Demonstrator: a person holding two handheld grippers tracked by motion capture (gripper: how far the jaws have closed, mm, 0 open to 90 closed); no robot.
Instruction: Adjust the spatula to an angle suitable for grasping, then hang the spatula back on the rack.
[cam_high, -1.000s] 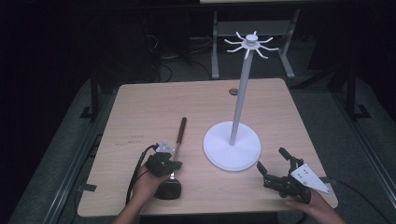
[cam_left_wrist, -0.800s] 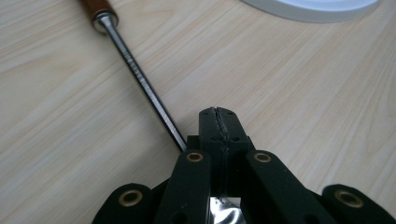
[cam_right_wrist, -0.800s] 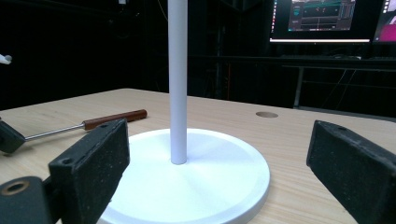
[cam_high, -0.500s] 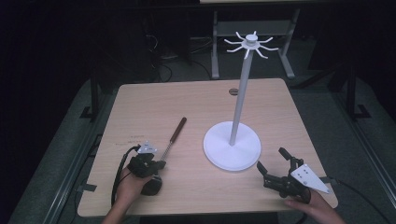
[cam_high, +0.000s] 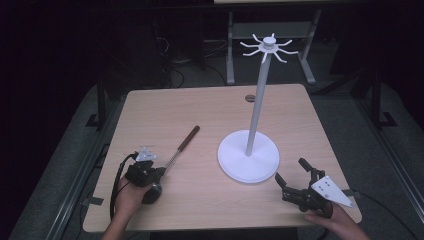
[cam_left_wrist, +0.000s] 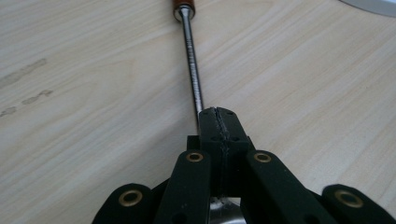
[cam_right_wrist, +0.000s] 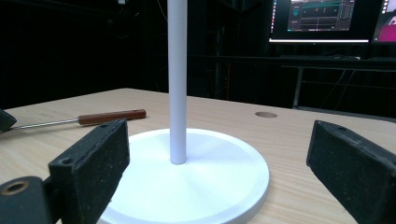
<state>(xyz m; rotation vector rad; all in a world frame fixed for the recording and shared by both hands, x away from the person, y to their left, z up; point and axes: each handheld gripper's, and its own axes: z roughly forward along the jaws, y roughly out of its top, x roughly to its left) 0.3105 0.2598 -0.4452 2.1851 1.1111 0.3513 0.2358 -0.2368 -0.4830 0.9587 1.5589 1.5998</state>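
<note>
Table (cam_high: 165, 105): one utensil (cam_high: 181, 146), one stand (cam_high: 248, 159), two grippers (cam_high: 161, 172) (cam_high: 291, 173).

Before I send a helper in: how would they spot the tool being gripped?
Start at the white stand on the table. Left of its base lies a utensil, its thin metal shaft clamped in the left tongs. Its brown wooden handle sets it apart.
</note>
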